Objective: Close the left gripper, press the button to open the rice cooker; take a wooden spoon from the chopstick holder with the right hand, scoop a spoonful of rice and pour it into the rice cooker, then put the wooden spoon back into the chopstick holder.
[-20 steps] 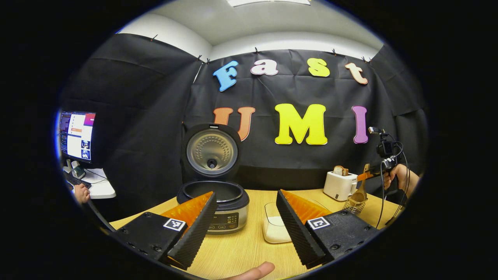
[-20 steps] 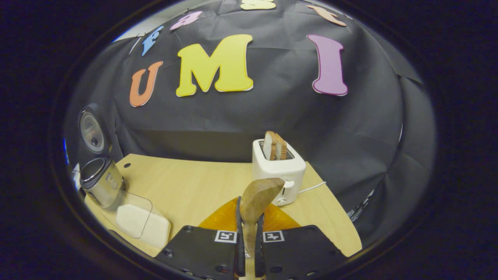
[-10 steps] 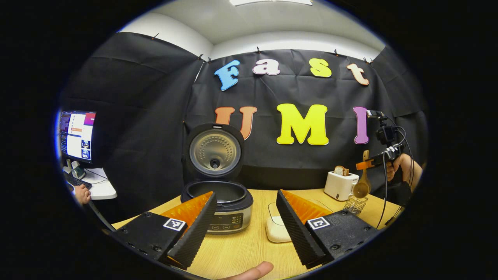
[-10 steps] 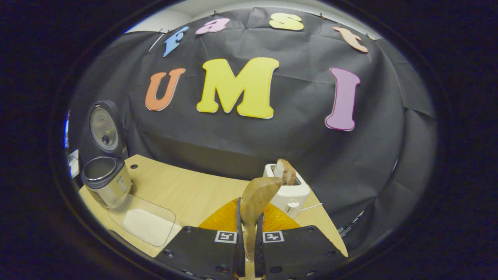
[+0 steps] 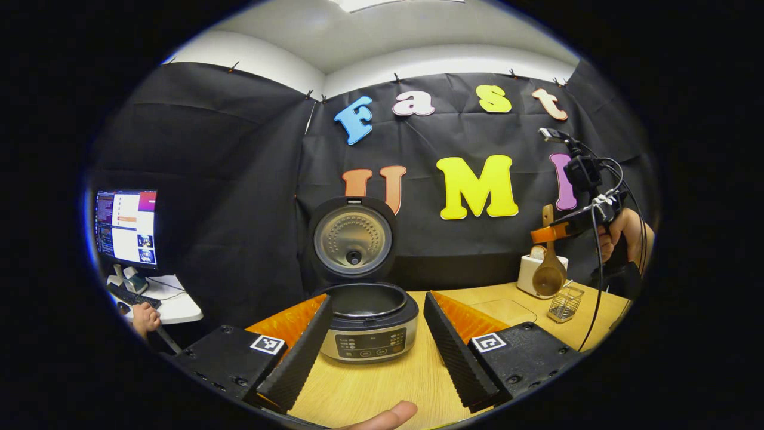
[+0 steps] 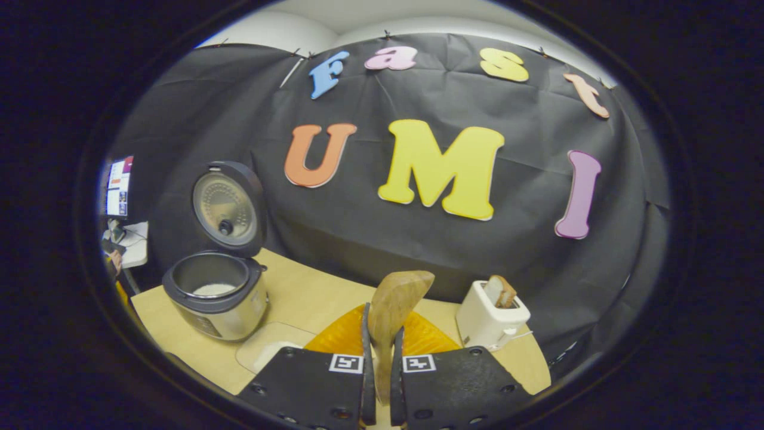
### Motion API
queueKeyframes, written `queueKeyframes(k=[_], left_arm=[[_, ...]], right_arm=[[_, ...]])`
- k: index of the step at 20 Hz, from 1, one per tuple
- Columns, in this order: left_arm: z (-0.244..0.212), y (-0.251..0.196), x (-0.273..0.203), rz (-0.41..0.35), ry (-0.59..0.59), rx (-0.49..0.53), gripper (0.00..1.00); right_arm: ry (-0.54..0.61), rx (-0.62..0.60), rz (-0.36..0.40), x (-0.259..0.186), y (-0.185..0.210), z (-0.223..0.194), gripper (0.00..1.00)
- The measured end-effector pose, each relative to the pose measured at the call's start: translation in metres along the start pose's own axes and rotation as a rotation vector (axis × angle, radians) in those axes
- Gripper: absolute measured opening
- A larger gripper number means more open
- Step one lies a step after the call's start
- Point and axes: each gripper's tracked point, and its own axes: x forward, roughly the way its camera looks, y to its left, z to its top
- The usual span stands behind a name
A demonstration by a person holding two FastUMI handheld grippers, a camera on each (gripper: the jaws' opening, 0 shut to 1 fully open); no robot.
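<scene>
Right gripper view: right claw point(image 6: 382, 358) clamping wooden spoon point(image 6: 395, 304) handle, hanging above table point(image 6: 310, 298), rice cooker point(image 6: 218, 292) standing open far left. Left claw point(image 5: 376, 334) gaping wide, holding nothing, facing cooker.

The rice cooker point(image 5: 368, 334) has a brushed metal body with a dull sheen and a glossy dark plastic rim; its raised lid point(image 5: 353, 240) shows a dimpled metal inner plate; the wooden spoon point(image 6: 395, 310) is smooth, matt, warm-brown wood with visible grain; the tabletop point(image 5: 382, 388) is pale wood-grain laminate with a soft sheen; the toaster point(image 6: 490, 316) is smooth white plastic; the chopstick holder point(image 5: 564, 304) is thin wire mesh; the left hand-held gripper point(image 5: 373, 346) has ribbed matt fingers point(image 5: 447, 346); the booth wall is creased matt cloth.
</scene>
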Motion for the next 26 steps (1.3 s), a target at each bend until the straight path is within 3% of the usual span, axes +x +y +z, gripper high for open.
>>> queueKeyframes(k=[4, 7, 13, 19, 26], left_arm=[[-0.002, -0.008, -0.007, -0.019, 0.023, 0.012, 0.98], [0.008, -0.015, -0.012, -0.042, -0.004, 0.049, 0.98], [0.005, -0.019, -0.015, -0.050, 0.005, 0.059, 0.98], [0.000, -0.011, -0.011, -0.040, 0.028, 0.028, 0.98], [0.000, -0.006, -0.012, -0.040, 0.029, 0.013, 0.98]], right_arm=[[0.000, -0.036, 0.060, 0.015, 0.063, -0.010, 0.09], [0.037, -0.048, 0.047, 0.034, 0.085, -0.031, 0.09], [0.111, 0.015, -0.079, 0.070, 0.077, -0.083, 0.09], [0.107, -0.055, -0.248, 0.091, 0.043, -0.097, 0.10], [0.136, 0.013, -0.358, 0.104, 0.054, -0.112, 0.10]])
